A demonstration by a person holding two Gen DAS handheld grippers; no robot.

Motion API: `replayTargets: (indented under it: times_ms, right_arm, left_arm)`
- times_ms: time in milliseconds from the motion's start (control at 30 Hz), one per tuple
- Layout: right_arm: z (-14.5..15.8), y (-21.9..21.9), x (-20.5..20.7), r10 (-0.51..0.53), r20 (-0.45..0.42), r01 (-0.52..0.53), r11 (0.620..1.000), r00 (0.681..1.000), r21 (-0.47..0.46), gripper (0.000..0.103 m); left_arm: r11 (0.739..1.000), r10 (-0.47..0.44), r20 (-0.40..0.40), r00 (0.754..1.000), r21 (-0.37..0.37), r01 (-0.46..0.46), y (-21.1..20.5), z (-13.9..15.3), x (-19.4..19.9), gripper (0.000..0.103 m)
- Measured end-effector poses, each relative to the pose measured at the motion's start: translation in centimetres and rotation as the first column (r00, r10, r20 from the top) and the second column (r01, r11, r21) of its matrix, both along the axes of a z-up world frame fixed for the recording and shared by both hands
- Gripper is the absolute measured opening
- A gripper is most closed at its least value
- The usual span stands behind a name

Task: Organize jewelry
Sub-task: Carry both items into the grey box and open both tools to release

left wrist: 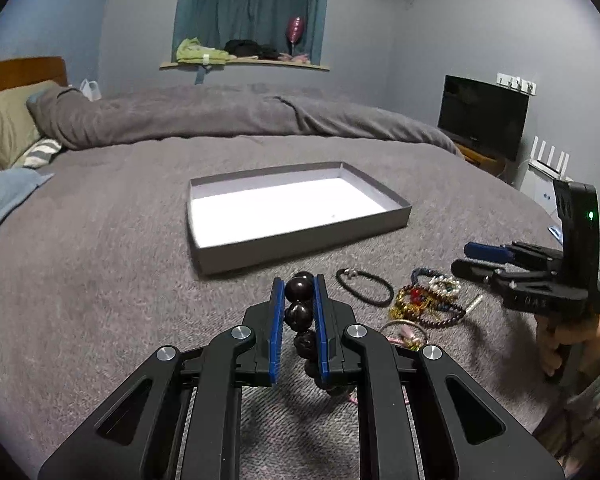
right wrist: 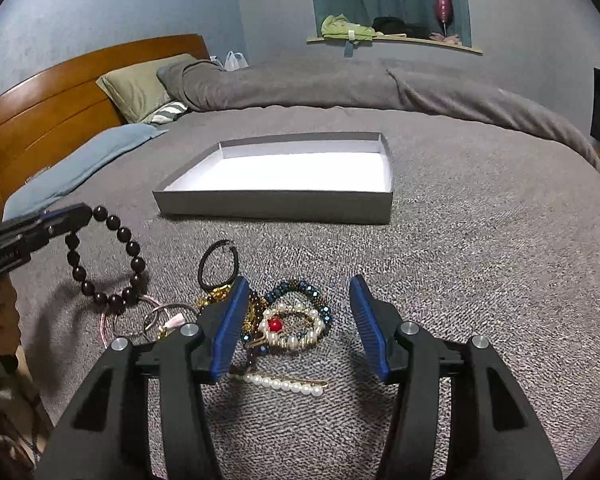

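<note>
So on my left gripper (left wrist: 299, 292) I've got the dark bead bracelet (left wrist: 299, 312) pinched between the blue pads; jaws are narrow, clamped right on the beads, and the rest of the loop dangles below the fingers, lifted off the grey blanket (left wrist: 100, 280); from the right camera I can see the whole loop (right wrist: 112, 264) hanging from the left gripper's tip (right wrist: 76, 216) over at the left edge, its lowest beads near a pink ring (right wrist: 112, 326) lying on the blanket.

My right gripper (right wrist: 300, 312) is about halfway open with nothing between the pads; it hovers just over the pile of jewelry (right wrist: 292, 320); no earlier shot to compare, so that's all I'll say about it. The pile has a pearl piece with a red bead (right wrist: 275, 325) on top of some dark blue beads; a pearl hair clip (right wrist: 284, 385) lies closest to me; a black hair tie (right wrist: 218, 266) sits on the far side, between the pile and the box.

The box (right wrist: 276, 202) is a shallow grey tray with a white inside, flat on the blanket beyond the jewelry; I can't see anything in it; in the left view it's (left wrist: 300, 240) straight ahead of the held bracelet, with the right gripper (left wrist: 480, 258) off to the side over the pile (left wrist: 424, 300); a hand (left wrist: 568, 340) grips its handle.
</note>
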State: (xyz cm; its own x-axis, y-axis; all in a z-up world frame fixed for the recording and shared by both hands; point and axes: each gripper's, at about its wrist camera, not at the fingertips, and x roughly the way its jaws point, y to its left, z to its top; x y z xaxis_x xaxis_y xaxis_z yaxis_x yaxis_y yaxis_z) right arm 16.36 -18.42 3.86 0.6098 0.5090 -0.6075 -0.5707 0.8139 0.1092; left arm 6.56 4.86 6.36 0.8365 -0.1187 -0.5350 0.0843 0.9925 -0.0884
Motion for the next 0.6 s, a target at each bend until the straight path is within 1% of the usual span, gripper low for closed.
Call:
replayTargets:
  times_ms: [233,367,433,500,600]
  right_arm:
    - [-1.4,1.0,-0.2,0.028,-0.035,-0.030,0.998,0.999,-0.052,0.052]
    - [-1.8,1.3,0.1,0.031,-0.058,-0.035,0.997,0.998,-0.063,0.048]
    - [-2.3,1.5,0.3,0.038,-0.081,-0.044,0.996,0.996,-0.072,0.047]
    - [-2.4,1.7,0.3,0.037,-0.084,-0.044,0.996,0.996,-0.082,0.046]
    - [-2.4,1.4,0.3,0.034,-0.087,-0.040,0.997,0.996,-0.069,0.044]
  left_arm:
    - [1.000,-0.013,0.007,1.000,0.001,0.013,-0.5,0.3,0.1,0.015]
    - [1.000,-0.015,0.017,1.000,0.000,0.015,-0.6,0.7,0.0,0.015]
    - [1.000,-0.015,0.024,1.000,0.000,0.015,-0.7,1.0,0.0,0.015]
    - [1.000,-0.016,0.033,0.999,0.001,0.016,-0.8,1.4,-0.1,0.015]
    - [1.000,-0.015,0.040,0.999,0.001,0.015,-0.9,1.7,0.0,0.015]
